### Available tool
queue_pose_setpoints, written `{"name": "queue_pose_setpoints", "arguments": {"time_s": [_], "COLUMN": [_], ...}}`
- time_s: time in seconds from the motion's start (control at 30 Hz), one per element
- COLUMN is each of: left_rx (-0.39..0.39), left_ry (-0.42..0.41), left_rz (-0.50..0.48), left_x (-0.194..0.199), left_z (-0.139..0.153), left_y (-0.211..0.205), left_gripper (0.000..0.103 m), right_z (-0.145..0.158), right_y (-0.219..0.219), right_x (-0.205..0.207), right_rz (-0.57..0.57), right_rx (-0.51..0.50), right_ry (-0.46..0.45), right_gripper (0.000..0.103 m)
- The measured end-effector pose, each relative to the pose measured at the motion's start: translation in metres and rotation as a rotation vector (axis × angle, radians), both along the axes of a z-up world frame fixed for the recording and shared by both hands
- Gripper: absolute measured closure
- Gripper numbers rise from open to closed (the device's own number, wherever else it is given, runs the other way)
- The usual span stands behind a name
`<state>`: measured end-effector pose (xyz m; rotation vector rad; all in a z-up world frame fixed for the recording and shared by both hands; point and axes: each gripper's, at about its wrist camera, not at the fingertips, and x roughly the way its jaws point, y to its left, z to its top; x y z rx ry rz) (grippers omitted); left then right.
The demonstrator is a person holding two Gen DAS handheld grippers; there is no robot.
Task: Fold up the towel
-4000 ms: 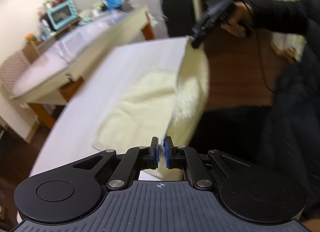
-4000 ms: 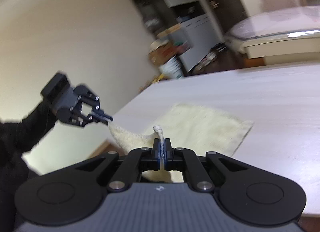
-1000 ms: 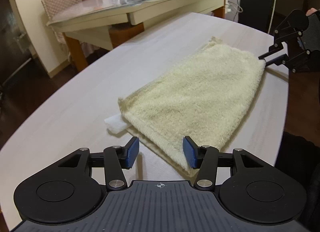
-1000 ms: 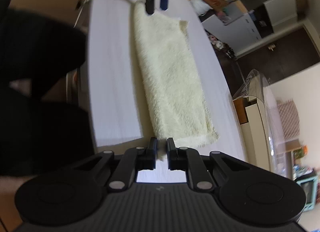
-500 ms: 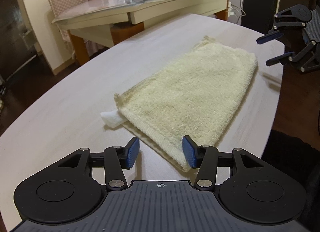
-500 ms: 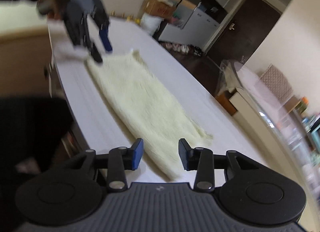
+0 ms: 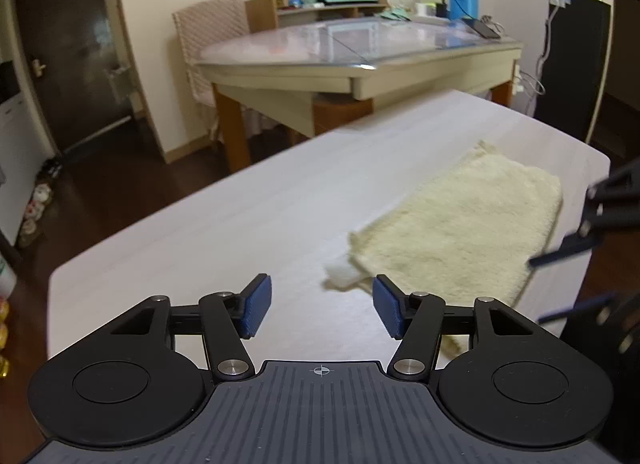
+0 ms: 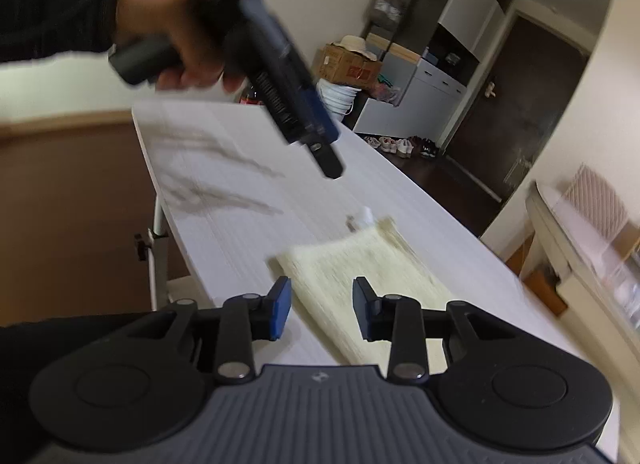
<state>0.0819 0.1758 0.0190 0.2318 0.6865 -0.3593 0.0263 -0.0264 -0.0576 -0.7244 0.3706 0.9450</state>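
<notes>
The towel [image 7: 464, 236], a fluffy cream terry rectangle doubled over on itself, lies flat on the pale wood-grain table [image 7: 240, 216] near its edge, a small white tag [image 7: 340, 274] poking from one corner. The left gripper [image 7: 321, 311] and right gripper [image 8: 322, 312], matte black with blue rubber pads, both hover above it spread wide, gripping nothing.
</notes>
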Motion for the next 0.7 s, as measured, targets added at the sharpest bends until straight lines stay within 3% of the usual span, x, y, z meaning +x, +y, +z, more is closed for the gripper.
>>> {"name": "queue_pose_setpoints", "arguments": {"time_s": [0.27,0.37,0.4,0.53,0.7], "left_rx": [-0.040,-0.051,-0.051,0.000,0.176], "left_ry": [-0.018,-0.030,-0.035,-0.085,-0.190], "left_rz": [-0.025,-0.042,-0.052,-0.183,-0.409], "left_x": [-0.011,-0.010,-0.011,-0.022,-0.034], "left_z": [-0.004,-0.006,-0.007,-0.011,-0.024], "left_y": [0.020,0.027,0.027,0.018,-0.010], "left_gripper": [0.027,0.025,0.025,0.025,0.025], "right_z": [-0.023,-0.029,-0.030,-0.022,0.018], "right_y": [0.047,0.057,0.060,0.055,0.025], "right_x": [-0.001,-0.001,-0.001,0.010,0.041], "right_rz": [0.028,0.031,0.035,0.030,-0.004], "right_rx": [-0.169,-0.217,-0.225,-0.157,0.038], "right_ry": [-0.132,-0.176,-0.178,-0.122,0.108], "right_gripper": [0.072,0.077,0.087,0.094,0.094]}}
